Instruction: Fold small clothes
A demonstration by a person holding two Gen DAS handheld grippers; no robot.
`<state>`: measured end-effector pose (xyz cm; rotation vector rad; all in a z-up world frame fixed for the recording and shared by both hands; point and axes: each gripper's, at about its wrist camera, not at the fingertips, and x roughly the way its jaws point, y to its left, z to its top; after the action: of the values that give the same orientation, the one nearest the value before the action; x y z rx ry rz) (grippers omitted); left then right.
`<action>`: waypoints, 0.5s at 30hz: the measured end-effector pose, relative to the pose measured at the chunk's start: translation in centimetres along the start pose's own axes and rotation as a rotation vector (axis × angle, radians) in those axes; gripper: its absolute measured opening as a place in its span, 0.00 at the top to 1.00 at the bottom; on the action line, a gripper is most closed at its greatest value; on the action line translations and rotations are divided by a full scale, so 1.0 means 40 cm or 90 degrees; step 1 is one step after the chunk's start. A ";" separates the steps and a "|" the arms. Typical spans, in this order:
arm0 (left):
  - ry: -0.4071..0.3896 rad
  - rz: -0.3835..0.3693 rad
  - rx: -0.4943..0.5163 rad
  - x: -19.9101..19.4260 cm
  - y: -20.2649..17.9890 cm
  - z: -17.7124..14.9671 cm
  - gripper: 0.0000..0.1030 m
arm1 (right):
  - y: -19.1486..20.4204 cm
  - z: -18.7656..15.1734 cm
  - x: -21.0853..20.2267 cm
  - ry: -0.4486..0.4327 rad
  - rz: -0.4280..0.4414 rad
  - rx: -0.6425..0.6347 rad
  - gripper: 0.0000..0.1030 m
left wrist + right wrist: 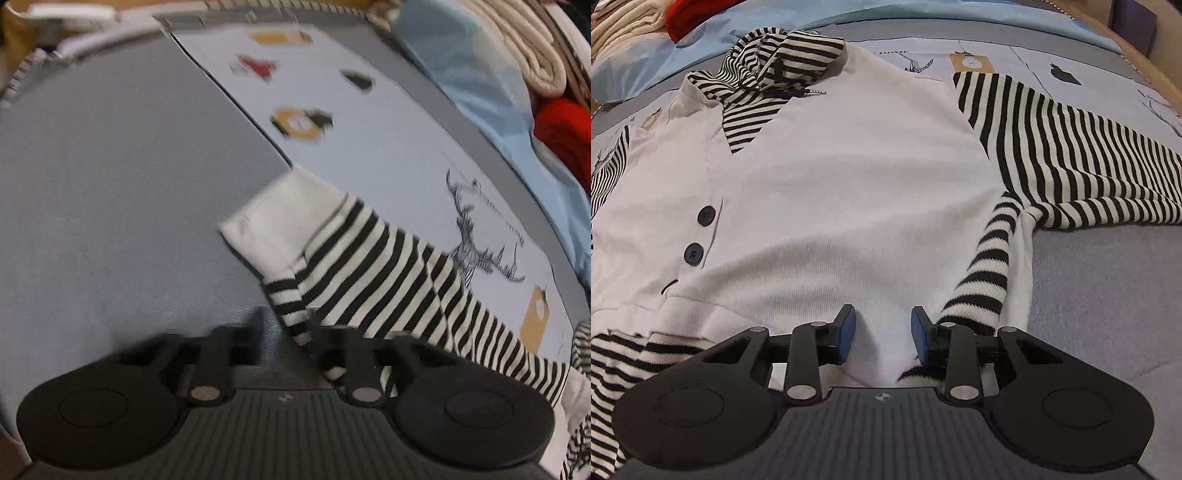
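Note:
A small white hooded top (pixel 831 192) with black-and-white striped sleeves and hood (pixel 775 62) lies flat on the bed, two dark buttons (pixel 700 234) on its front. My right gripper (pixel 882 339) is open, its blue pads (pixel 846 332) either side of the white hem. A striped sleeve (pixel 1071 162) stretches to the right. In the left wrist view, my left gripper (pixel 284 332) is open just above the striped sleeve (pixel 388 269) near its white cuff (pixel 280 225); the view is blurred.
The grey bed cover (pixel 110 184) carries a pale blue printed sheet (pixel 351 129). Folded cream cloth (pixel 517 44) and a red item (pixel 565 133) lie beyond a light blue cloth (pixel 480 81) at the back.

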<state>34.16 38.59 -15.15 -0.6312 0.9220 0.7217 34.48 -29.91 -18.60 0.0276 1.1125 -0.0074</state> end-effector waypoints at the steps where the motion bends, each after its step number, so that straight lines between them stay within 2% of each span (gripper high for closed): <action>1: -0.017 -0.001 0.005 -0.033 -0.006 -0.009 0.54 | -0.005 -0.004 -0.006 0.003 -0.001 0.002 0.66; 4: -0.006 -0.043 0.072 -0.112 -0.060 -0.063 0.52 | -0.025 -0.022 -0.031 0.004 -0.002 0.010 0.66; 7: 0.074 -0.135 0.152 -0.183 -0.099 -0.156 0.48 | -0.053 -0.046 -0.067 0.005 -0.008 0.020 0.66; 8: 0.103 -0.164 0.180 -0.203 -0.106 -0.195 0.42 | -0.068 -0.058 -0.081 0.006 -0.011 0.030 0.65; 10: 0.162 -0.204 0.236 -0.237 -0.108 -0.287 0.36 | -0.097 -0.084 -0.103 0.012 -0.018 0.058 0.60; 15: 0.299 -0.205 0.342 -0.258 -0.083 -0.503 0.36 | -0.156 -0.173 -0.145 0.071 0.004 0.131 0.57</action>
<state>22.90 18.67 -14.89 -0.4542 1.3441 0.0158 25.57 -36.02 -16.58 0.2186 1.2193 -0.1158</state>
